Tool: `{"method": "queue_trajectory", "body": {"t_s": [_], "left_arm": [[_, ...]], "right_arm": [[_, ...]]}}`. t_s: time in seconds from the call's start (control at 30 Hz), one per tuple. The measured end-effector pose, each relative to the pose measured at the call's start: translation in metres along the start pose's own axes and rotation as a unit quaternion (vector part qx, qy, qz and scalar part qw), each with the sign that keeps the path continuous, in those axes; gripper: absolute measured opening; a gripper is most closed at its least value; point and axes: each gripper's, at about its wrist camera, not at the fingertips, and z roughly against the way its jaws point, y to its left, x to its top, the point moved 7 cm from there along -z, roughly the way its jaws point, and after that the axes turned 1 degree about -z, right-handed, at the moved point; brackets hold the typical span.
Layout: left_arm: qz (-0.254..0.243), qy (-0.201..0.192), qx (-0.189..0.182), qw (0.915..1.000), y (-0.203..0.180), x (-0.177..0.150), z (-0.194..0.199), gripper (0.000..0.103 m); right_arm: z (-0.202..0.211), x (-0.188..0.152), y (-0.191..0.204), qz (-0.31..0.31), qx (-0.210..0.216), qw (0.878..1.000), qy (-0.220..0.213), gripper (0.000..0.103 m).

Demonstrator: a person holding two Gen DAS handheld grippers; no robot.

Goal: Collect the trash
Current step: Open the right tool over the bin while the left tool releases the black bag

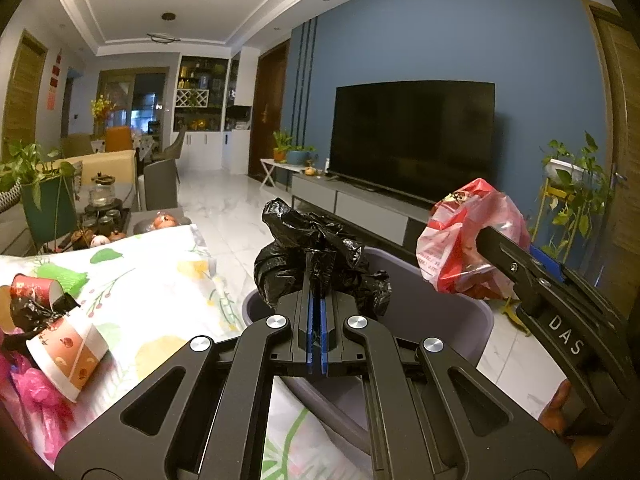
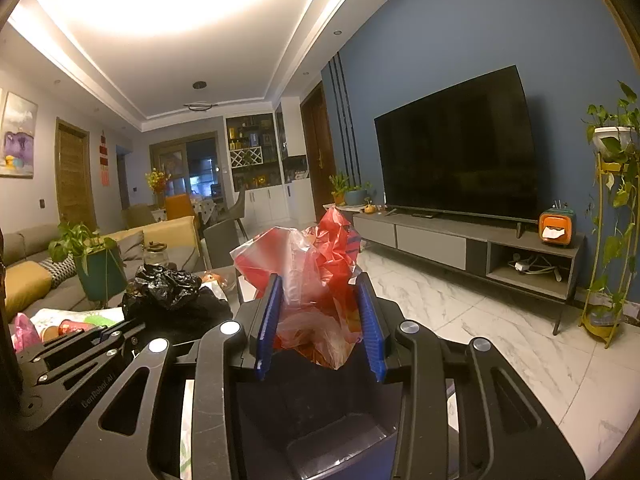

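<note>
A large dark television point(image 2: 456, 152) hangs on the blue wall point(image 2: 460, 32) at about two o'clock, above a low grey media cabinet point(image 2: 432, 246) that carries an orange tissue holder point(image 2: 555, 227) at its right end. At three o'clock a trailing plant point(image 2: 612, 216) sits on a yellow stand. At nine o'clock, a grey sofa point(image 2: 24, 248) with yellow cushions backs a potted plant point(image 2: 96, 260) in a green pot. White marbled floor point(image 2: 480, 320) spreads between them.

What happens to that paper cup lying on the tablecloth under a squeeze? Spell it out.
The paper cup lies on its side, so a nudge would probably roll it in an arc. Its thin open rim looks likely to crush under firm pressure. It appears empty, hence probably very light.
</note>
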Motion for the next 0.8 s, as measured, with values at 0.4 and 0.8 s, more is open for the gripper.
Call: {"method": "queue_trajectory", "body": {"t_s": [0.4,0.8], "left_arm": [[0.0,0.008,-0.008,0.9999,0.001,-0.003,-0.012,0.002],[0.028,0.002,0.025,0.9993,0.022,-0.006,0.001,0.066]], "right_arm": [[-0.005,0.004,0.005,-0.002,-0.002,1.0,-0.005,0.051],[0.008,0.01,0.003,-0.011,-0.013,1.0,-0.02,0.066]]}}
